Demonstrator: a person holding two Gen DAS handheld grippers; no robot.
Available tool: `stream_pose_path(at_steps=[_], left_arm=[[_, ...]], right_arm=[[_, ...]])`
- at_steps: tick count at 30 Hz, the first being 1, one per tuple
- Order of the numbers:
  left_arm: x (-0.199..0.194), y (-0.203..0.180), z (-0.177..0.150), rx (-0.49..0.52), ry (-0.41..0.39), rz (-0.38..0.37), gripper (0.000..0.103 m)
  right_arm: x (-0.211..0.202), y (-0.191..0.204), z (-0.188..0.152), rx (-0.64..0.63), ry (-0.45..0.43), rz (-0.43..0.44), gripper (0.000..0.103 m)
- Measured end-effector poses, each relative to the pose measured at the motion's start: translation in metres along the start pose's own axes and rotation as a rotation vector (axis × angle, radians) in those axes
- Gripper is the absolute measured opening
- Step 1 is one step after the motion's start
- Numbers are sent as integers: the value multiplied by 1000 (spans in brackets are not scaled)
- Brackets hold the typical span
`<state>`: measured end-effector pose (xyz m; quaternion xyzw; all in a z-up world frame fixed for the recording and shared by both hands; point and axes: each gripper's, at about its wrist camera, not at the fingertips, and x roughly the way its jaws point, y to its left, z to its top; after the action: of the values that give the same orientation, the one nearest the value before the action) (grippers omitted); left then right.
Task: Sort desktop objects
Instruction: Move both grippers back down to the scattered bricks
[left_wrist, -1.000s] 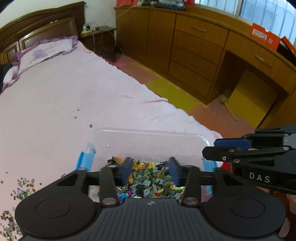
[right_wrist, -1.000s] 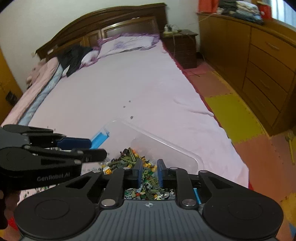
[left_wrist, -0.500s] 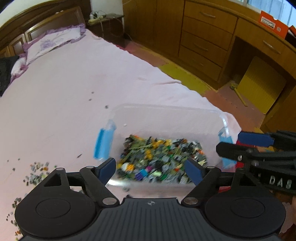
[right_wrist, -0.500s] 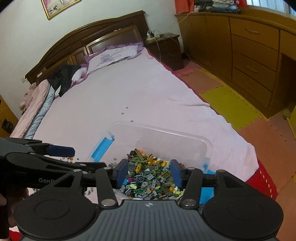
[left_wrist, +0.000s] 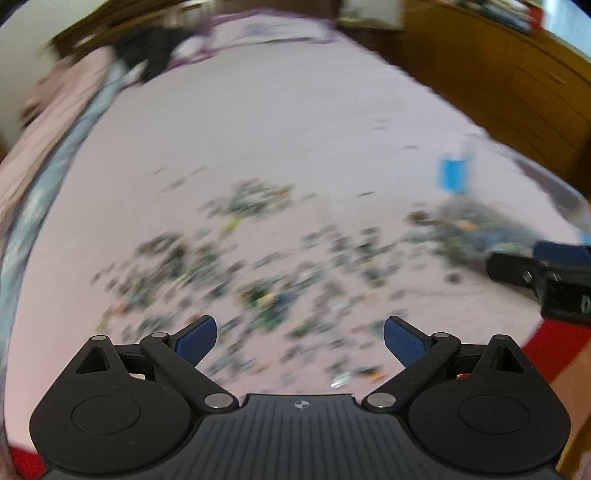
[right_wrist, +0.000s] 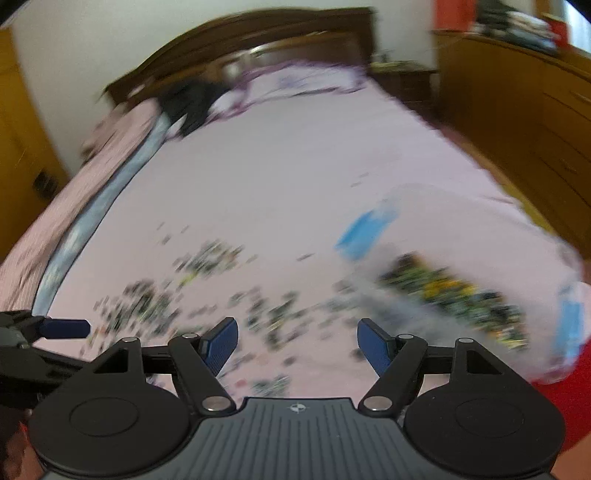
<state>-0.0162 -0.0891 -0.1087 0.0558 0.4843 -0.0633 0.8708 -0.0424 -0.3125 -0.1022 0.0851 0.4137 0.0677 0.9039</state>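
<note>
Mostly, the small toy bricks (left_wrist: 258, 291) lie scattered in loose clusters across the pink bedsheet (left_wrist: 280, 122), blurred by motion so single pieces cannot be told apart. More of them fill the clear plastic bin (right_wrist: 454, 288) with blue latches, which sits on the bed at the right, near the mattress edge. Above the scattered pieces, the left gripper (left_wrist: 300, 338) hangs with its blue-padded jaws opening wide and nothing between them. Just to its right, the right gripper (right_wrist: 297, 345) also has its jaws opening, likewise empty, above bricks on the sheet beside the bin. Farther off, a dark wooden headboard (right_wrist: 240, 44) and pillows stand at the bed's far end, with wooden cabinets (right_wrist: 517, 110) along the right.
</note>
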Motion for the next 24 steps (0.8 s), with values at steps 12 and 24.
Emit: stream_pose_path(at_steps=[12,24], left_arm=[[53,109,-34,-184,-110,150,98],[137,121,-59,-228,-314,237,102]], right_arm=[[75,74,-27,-162,31,-27,75],[210,93,-11,-143,-154,123,79]])
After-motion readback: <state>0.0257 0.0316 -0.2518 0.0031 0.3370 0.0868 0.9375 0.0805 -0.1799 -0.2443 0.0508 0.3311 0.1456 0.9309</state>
